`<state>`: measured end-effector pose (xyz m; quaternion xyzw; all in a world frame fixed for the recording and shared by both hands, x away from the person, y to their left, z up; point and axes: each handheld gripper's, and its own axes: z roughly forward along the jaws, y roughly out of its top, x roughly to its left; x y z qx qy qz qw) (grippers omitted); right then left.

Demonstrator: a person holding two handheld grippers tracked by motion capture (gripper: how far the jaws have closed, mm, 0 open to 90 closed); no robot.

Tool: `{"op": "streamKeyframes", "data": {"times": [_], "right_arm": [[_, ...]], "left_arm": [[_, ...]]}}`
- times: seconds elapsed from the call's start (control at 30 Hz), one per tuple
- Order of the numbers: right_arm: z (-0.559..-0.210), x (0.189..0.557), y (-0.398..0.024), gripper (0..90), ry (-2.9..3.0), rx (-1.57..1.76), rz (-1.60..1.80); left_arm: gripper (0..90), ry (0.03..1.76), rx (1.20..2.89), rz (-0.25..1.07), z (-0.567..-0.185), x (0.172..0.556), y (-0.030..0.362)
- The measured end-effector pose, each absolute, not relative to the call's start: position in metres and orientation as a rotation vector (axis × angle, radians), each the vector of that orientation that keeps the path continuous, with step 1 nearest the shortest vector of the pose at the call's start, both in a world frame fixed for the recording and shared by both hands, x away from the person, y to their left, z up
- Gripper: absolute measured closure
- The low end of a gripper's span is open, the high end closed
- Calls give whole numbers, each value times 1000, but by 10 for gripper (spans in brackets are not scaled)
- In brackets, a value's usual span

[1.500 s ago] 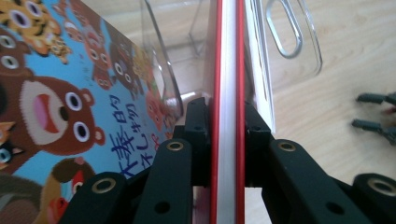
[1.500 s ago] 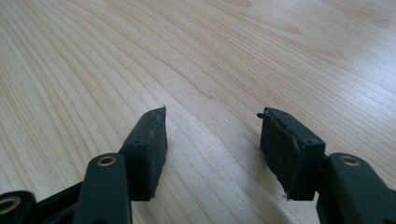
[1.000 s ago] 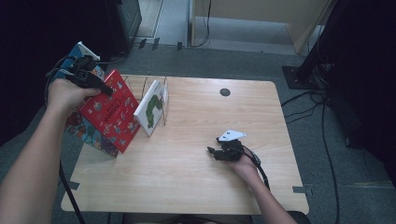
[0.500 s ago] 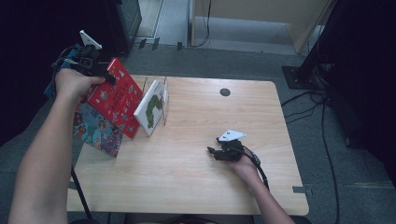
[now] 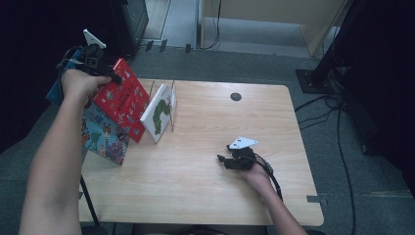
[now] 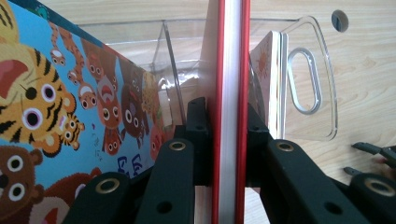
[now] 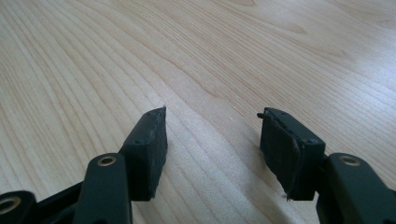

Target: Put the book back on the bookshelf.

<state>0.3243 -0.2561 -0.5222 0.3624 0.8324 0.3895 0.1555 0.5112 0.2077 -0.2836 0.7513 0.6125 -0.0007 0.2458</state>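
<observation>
Your left gripper (image 5: 113, 77) clamps red book (image 5: 122, 98) by edge, upper left of frame, book tilted above desk (image 5: 205, 196) beside clear rack (image 5: 169, 105). Your right gripper (image 5: 221, 159) rests mid-desk, jaws spread, holding nothing.

I am wearing no sleeves, both forearms bare to the elbow. I am carrying a black left gripper (image 5: 116, 78) topped by a grey three-cornered plate, with a dark cable looping off its body. My right gripper (image 5: 221, 160) is showing the same black build, its pale plate marked with small dark dots, a black cable trailing back along my wrist. Both are showing flat black links with brass-ringed pivots and blocky black pads (image 7: 150, 151), one looking frayed along its edge.
</observation>
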Motion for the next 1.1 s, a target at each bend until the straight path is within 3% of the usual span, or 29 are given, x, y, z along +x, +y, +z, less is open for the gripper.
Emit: {"op": "streamKeyframes", "data": {"times": [0.27,0.37,0.5,0.87,1.1], "right_arm": [[-522,324,-256,415,2384,1038,1115],[-522,324,-256,413,2384,1037,1115],[-522,324,-256,409,2386,1036,1115],[-522,324,-256,408,2385,1034,1117],[-522,324,-256,401,2385,1033,1117]], "left_arm": [[764,1630,2030,-1,-287,512,207],[626,1612,2037,11,-285,512,206],[530,1594,2066,66,-281,510,209],[423,1506,1979,152,-255,496,223],[420,1439,2004,170,-251,481,216]]}}
